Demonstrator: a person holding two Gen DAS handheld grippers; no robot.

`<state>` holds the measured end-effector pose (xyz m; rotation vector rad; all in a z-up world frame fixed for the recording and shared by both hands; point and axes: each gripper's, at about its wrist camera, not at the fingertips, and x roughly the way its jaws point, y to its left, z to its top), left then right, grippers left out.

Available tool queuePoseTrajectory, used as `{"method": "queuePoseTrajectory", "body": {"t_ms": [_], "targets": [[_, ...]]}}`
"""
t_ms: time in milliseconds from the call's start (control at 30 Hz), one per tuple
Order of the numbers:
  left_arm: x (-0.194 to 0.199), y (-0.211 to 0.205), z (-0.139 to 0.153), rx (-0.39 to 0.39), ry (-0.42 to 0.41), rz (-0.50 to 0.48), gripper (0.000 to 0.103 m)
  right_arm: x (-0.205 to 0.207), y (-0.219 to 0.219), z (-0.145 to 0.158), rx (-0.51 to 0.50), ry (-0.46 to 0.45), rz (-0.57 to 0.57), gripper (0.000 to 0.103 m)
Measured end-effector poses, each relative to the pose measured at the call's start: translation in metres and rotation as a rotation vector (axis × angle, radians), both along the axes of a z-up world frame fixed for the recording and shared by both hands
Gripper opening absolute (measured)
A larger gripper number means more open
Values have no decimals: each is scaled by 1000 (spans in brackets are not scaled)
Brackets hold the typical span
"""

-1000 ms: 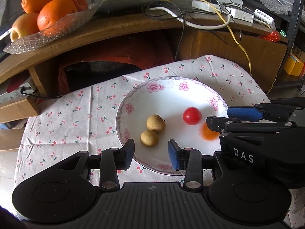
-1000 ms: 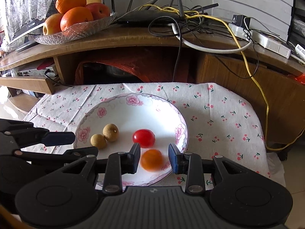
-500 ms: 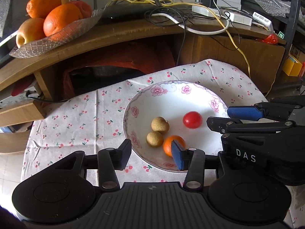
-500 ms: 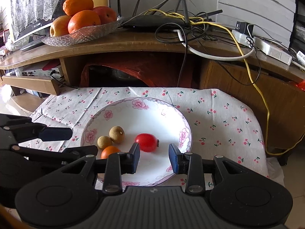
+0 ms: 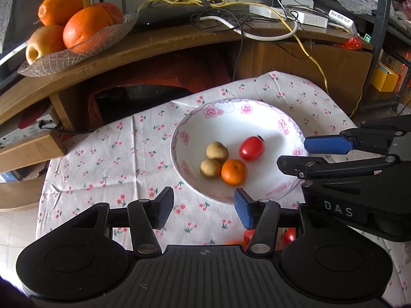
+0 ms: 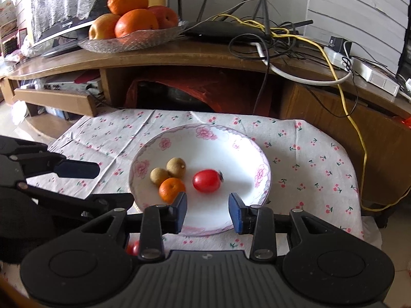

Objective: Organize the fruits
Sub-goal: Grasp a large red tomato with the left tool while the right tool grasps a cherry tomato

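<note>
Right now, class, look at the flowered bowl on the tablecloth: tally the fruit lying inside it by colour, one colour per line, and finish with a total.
Brown fruit: 2
Orange fruit: 1
Red fruit: 1
Total in the bowl: 4

red tomato [image 5: 251,148] edge motion-blurred, small red fruits [image 5: 289,235] mostly hidden beneath left tongs [image 5: 203,205] body

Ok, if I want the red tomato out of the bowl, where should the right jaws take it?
Grip the tomato across its narrow middle, coming straight down from above. It lies on its side, apart from the other fruit, with bare bowl around it.
</note>
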<state>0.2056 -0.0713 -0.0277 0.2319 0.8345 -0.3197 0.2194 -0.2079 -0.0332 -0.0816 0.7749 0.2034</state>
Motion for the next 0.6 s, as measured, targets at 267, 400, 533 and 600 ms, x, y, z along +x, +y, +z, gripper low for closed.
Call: {"method": "queuePoseTrajectory", "body": {"t_ms": [267, 400, 533, 600], "targets": [[-21, 24, -6, 32, 23, -24, 61, -26, 10, -3, -10, 29, 73, 43], [-25, 39, -13, 47, 40, -22, 61, -41, 10, -3, -9, 39, 89, 43], [-28, 46, -18, 39, 62, -34, 61, -57, 5, -5, 0, 47, 85, 43], [-28, 45, -23, 46, 71, -45, 61, -63, 2, -7, 4, 56, 80, 43]]}}
